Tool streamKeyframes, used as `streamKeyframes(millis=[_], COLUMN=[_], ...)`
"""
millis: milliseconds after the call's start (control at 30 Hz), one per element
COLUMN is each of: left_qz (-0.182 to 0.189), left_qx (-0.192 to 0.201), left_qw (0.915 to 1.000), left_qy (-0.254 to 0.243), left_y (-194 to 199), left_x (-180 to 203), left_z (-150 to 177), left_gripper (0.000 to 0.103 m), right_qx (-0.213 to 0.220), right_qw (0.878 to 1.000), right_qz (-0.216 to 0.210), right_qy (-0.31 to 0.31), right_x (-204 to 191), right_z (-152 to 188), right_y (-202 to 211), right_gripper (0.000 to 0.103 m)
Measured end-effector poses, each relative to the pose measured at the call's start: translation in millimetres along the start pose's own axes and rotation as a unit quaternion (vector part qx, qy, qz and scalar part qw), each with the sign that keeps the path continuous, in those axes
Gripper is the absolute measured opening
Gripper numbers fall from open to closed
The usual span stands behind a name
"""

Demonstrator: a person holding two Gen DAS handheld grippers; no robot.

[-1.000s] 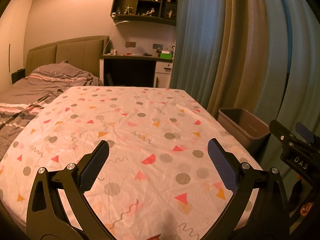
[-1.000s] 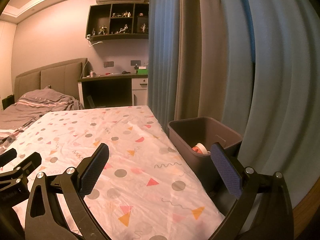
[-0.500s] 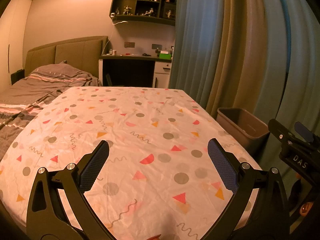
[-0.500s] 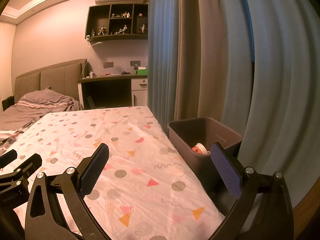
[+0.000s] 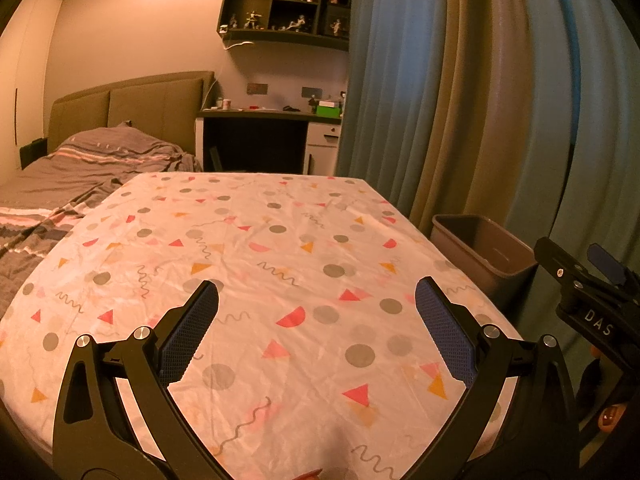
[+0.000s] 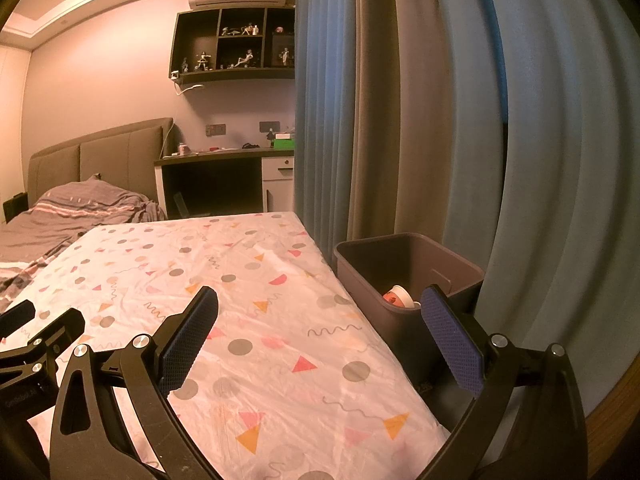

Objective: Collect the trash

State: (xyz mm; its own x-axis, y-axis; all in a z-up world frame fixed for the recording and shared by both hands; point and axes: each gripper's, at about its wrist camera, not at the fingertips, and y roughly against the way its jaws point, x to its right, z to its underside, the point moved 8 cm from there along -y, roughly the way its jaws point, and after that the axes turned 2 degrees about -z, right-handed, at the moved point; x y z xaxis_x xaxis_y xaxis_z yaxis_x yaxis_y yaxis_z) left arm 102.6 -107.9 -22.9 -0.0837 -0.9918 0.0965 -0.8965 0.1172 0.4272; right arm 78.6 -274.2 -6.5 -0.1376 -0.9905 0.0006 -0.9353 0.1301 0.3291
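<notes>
A grey trash bin (image 6: 404, 280) stands on the floor at the table's right side; it also shows in the left wrist view (image 5: 484, 256). Inside it lies a white and orange piece of trash (image 6: 400, 296). My left gripper (image 5: 316, 320) is open and empty above the near part of the patterned tablecloth (image 5: 260, 248). My right gripper (image 6: 320, 322) is open and empty over the table's right edge, its right finger in front of the bin. No trash shows on the cloth.
Blue and beige curtains (image 6: 400, 120) hang right behind the bin. A bed (image 5: 80, 168) lies left of the table. A dark desk (image 5: 260, 136) and a wall shelf (image 5: 284, 8) stand at the back.
Both grippers have stayed open and empty. The views have shifted only slightly.
</notes>
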Motion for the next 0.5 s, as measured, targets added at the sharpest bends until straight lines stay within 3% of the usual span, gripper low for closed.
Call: streamKeyframes(millis=[500], left_qz=[0.002], left_qx=[0.0], left_qw=[1.0], left_qy=[-0.002], left_y=[-1.2], left_x=[6.0], left_z=[0.4], left_gripper=[0.097], right_qx=[0.0], right_qw=[1.0], right_qz=[0.0], right_qy=[0.0], right_x=[0.9], right_z=[0.1], right_y=[0.3], right_gripper=[0.097])
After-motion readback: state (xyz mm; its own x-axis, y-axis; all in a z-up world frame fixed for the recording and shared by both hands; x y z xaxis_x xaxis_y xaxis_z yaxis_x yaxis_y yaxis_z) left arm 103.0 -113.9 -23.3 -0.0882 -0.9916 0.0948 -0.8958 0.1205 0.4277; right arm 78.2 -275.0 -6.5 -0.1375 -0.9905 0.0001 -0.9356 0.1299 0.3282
